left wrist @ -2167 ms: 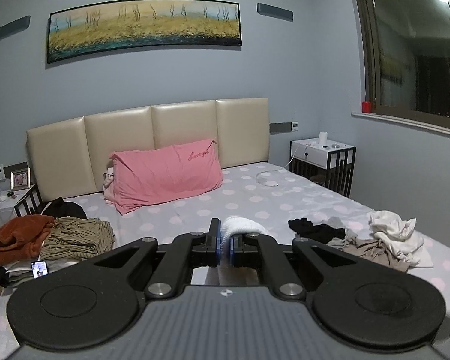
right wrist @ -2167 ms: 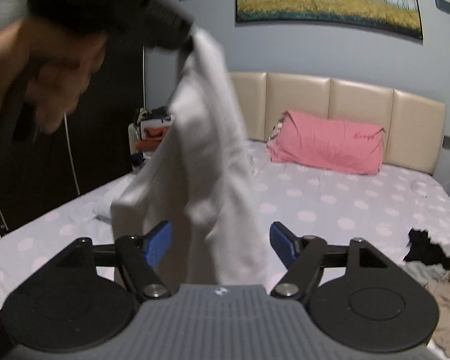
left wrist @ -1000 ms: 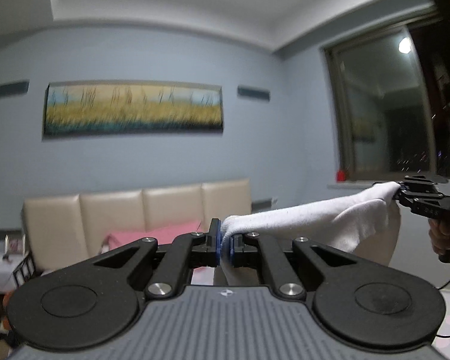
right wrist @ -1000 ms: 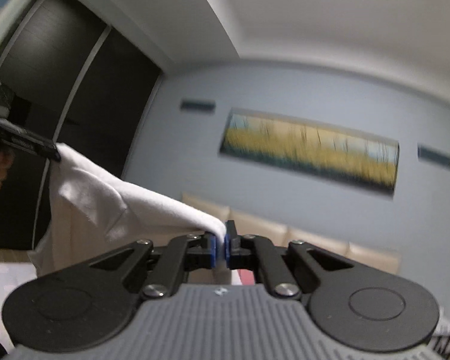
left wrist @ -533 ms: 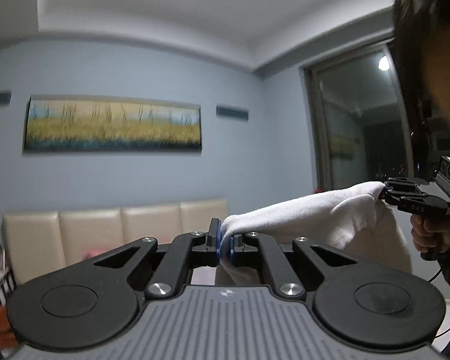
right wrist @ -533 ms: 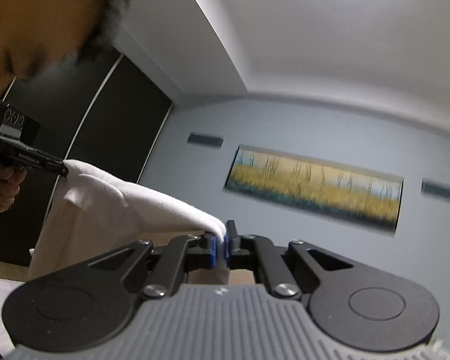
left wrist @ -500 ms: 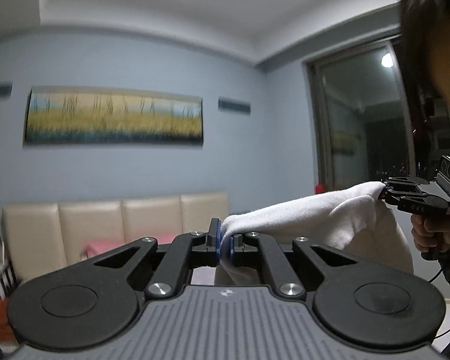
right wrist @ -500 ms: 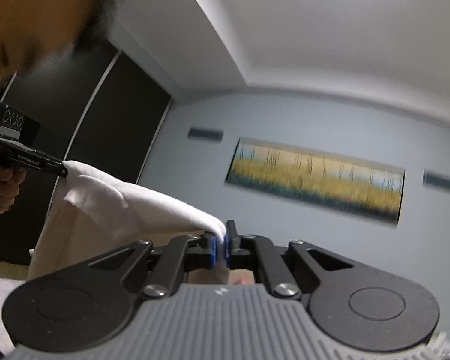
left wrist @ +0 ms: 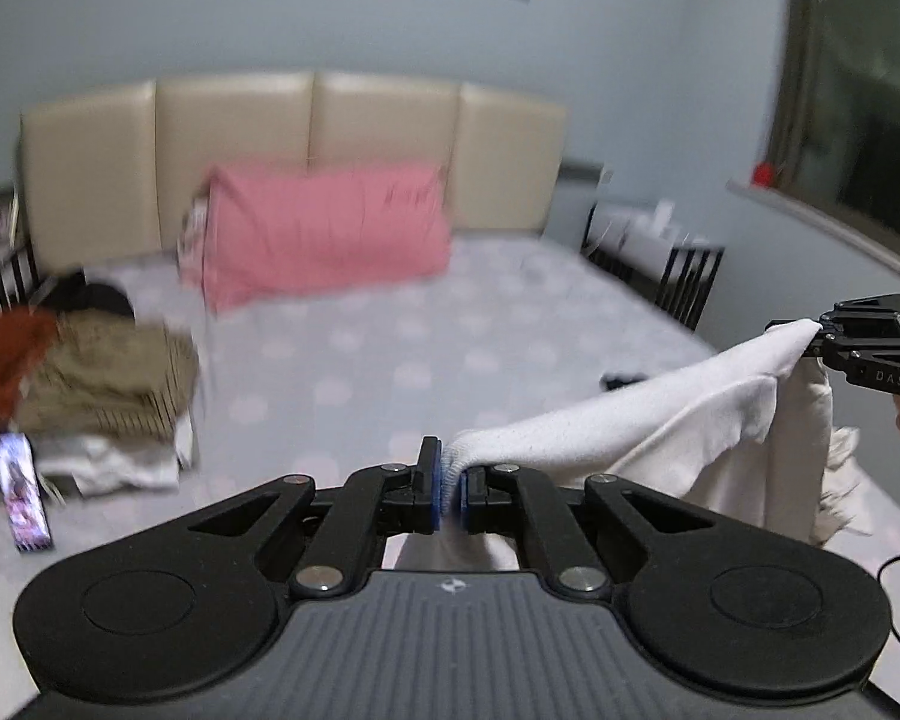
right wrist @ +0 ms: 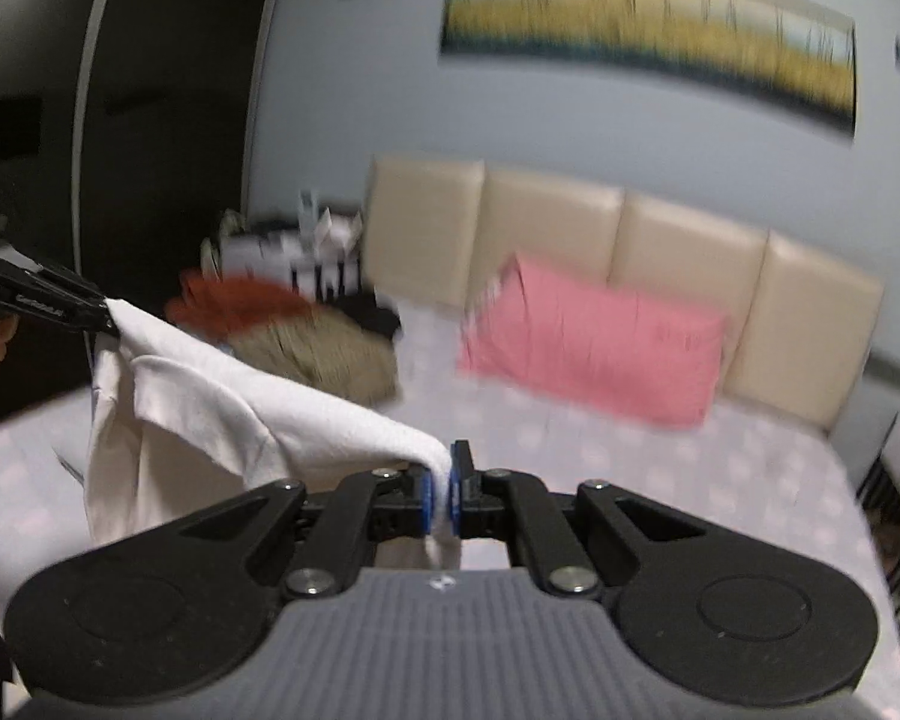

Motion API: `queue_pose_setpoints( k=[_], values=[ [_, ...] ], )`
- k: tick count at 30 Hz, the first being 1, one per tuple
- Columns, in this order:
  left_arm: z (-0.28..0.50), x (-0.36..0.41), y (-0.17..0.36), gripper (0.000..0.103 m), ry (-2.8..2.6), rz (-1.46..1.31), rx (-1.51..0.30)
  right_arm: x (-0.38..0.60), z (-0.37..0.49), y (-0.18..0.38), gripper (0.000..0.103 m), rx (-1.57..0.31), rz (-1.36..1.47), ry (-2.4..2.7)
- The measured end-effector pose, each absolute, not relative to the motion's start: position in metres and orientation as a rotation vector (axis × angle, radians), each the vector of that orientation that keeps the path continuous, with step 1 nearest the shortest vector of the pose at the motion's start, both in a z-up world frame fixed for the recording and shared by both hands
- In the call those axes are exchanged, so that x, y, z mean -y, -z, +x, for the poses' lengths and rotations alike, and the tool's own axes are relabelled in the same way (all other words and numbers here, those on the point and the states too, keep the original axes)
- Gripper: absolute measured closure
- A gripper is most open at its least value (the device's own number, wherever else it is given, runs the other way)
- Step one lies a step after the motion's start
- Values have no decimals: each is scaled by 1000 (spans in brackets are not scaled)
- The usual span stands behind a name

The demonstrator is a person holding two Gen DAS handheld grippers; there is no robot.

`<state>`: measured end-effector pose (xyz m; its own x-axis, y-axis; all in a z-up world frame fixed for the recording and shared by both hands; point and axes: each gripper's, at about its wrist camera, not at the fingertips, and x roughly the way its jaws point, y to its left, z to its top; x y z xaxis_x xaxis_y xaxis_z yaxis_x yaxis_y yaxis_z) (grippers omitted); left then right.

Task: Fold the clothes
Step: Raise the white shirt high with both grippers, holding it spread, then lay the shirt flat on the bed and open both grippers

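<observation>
Nearest the cameras, the left gripper (left wrist: 448, 483) is clamping one top corner of the white garment (left wrist: 648, 420), and the right gripper (right wrist: 441, 495) is pinching the opposite corner. The white garment (right wrist: 222, 414) is hanging in the air between the two grippers, its upper edge sagging and its body draping down above the dotted bedsheet (left wrist: 390, 360). Farther off, a pile of brown and orange clothes (left wrist: 84, 372) is lying on the bed, and a pink pillow (right wrist: 594, 342) is leaning against the beige headboard (left wrist: 306, 144).
</observation>
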<state>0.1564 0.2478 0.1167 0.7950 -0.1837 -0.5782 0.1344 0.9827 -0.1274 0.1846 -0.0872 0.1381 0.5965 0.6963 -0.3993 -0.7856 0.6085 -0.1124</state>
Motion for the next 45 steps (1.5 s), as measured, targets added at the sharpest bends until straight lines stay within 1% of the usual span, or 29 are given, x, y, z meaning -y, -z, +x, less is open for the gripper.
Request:
queue_pose_setpoints(
  k=[7, 12, 18, 21, 23, 24, 25, 26, 27, 28, 32, 34, 40, 43, 45],
  values=[
    [269, -267, -7, 99, 90, -126, -850, 26, 296, -37, 96, -578, -357, -787],
    [315, -266, 52, 100, 46, -87, -952, -11, 358, 27, 96, -704, -397, -746],
    [347, -256, 99, 99, -9, -56, -1050, -44, 396, 94, 96, -817, -432, -737],
    [358, -250, 119, 96, -48, -39, -1119, -53, 410, 124, 96, -878, -420, -718],
    [366, -246, 128, 88, -82, -6, -1179, -55, 417, 141, 95, -920, -426, -694],
    [369, -245, 127, 87, -96, 15, -1198, -54, 420, 146, 92, -933, -427, -677],
    [371, -243, 124, 86, -109, 39, -1213, -52, 423, 151, 83, -946, -426, -658],
    [373, -241, 121, 84, -122, 60, -1228, -46, 425, 150, 77, -950, -410, -635],
    [374, -240, 114, 83, -138, 73, -1242, -35, 426, 144, 69, -952, -369, -637],
    [373, -239, 105, 82, -155, 74, -1249, -24, 427, 139, 67, -955, -329, -640],
    [350, -229, 61, 82, -224, 11, -1243, 21, 417, 111, 67, -955, -268, -694],
    [332, -215, 43, 82, -252, -2, -1280, 41, 410, 98, 67, -959, -253, -734],
    [291, -166, 7, 82, -314, -26, -1437, 85, 397, 59, 67, -1078, -170, -850],
    [286, -145, -11, 82, -338, -67, -1452, 95, 389, 35, 67, -1125, -152, -901],
    [287, -137, -20, 82, -355, -122, -1441, 94, 384, 19, 67, -1128, -190, -933]
  ],
)
